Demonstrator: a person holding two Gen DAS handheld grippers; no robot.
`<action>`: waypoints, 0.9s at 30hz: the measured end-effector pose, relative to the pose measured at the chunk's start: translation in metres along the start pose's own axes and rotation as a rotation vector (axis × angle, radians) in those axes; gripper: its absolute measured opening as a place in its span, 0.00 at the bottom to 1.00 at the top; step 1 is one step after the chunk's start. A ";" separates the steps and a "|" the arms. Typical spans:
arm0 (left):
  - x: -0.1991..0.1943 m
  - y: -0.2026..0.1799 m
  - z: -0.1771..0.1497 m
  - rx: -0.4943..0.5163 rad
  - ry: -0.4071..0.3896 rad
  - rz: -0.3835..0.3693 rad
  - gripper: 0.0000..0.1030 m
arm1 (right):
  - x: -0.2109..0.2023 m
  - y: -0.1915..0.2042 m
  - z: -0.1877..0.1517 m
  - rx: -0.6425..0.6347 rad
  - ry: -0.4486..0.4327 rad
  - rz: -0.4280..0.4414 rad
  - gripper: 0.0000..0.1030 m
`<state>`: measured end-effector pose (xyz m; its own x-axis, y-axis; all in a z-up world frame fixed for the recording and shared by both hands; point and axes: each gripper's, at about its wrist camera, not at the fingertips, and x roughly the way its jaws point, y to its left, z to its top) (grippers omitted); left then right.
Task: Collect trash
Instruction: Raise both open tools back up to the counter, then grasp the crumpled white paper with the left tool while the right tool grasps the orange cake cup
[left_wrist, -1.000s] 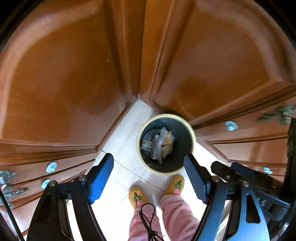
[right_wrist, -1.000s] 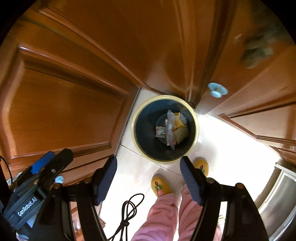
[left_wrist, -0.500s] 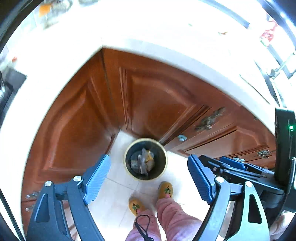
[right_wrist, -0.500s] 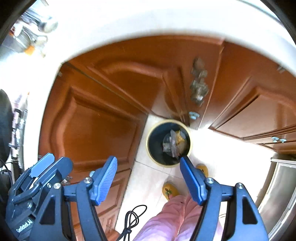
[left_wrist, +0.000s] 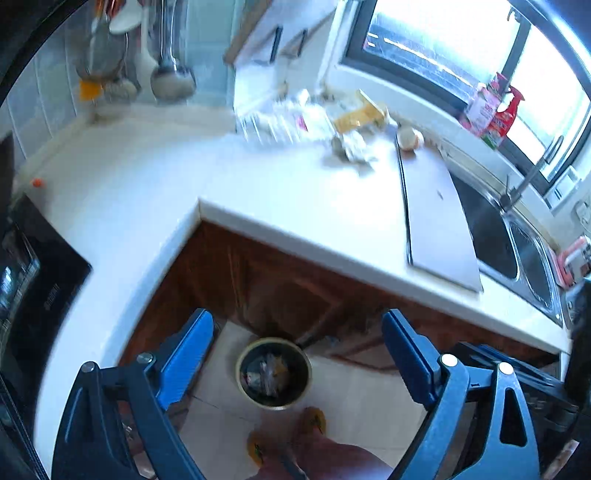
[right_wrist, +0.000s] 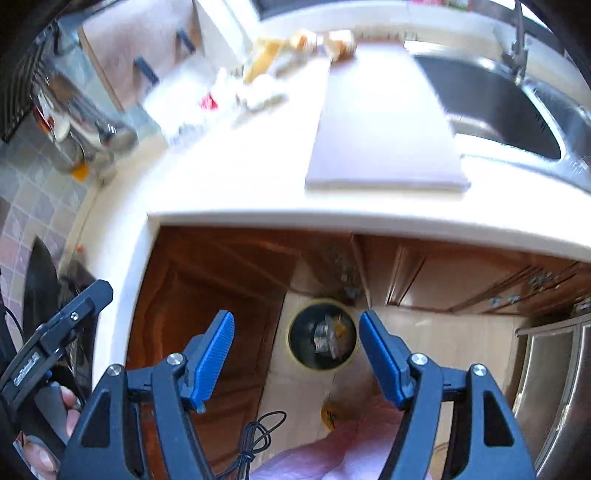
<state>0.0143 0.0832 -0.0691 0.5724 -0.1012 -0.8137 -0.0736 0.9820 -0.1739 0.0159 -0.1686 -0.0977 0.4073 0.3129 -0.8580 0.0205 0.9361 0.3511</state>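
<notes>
The left gripper (left_wrist: 297, 354) holds nothing, and its jaws are opening wider, the blue pads (left_wrist: 188, 354) framing only the floor far below. The right gripper (right_wrist: 295, 354) is likewise empty, jaws spread and steady. Through both gaps, at about 6 o'clock in each view, sits the round trash bin (left_wrist: 274, 373) on the pale tiles, against the corner of the brown cabinets (left_wrist: 258, 273), with crumpled wrappers (right_wrist: 328, 338) already lying inside it; the person's yellow slippers (left_wrist: 314, 419) and pink trouser legs stand just beside it. A second ago both cameras looked almost straight into the bin from close above the floor, cabinet doors filling the frame; half a second ago the worktop edge had come into sight; now both grippers have risen above the white worktop (left_wrist: 280, 195), and the bin appears small. That suggests one load is delivered and the hands are heading back for more. What remains lies at about 12 o'clock in the left view: a blurred cluster of litter (left_wrist: 351, 144) with a yellow packet (left_wrist: 360, 116) and clear plastic packaging (left_wrist: 280, 123), near the far wall, just left of the cutting board (left_wrist: 432, 218), with the steel sink (left_wrist: 517, 251) at 3 o'clock. The task looks partly done, with the next pick probably in that cluster.
</notes>
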 end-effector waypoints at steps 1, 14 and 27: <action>0.002 -0.003 0.003 0.004 -0.005 0.002 0.89 | -0.011 0.002 0.008 0.004 -0.024 0.003 0.69; -0.033 -0.050 0.096 0.068 -0.165 -0.049 0.90 | -0.112 -0.007 0.110 -0.025 -0.264 0.010 0.69; 0.056 -0.109 0.209 0.087 -0.140 0.098 0.92 | -0.069 -0.059 0.266 -0.037 -0.306 0.084 0.73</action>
<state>0.2249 0.0042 0.0201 0.6743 0.0125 -0.7383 -0.0666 0.9968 -0.0440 0.2296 -0.2883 0.0407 0.6623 0.3317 -0.6718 -0.0560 0.9161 0.3971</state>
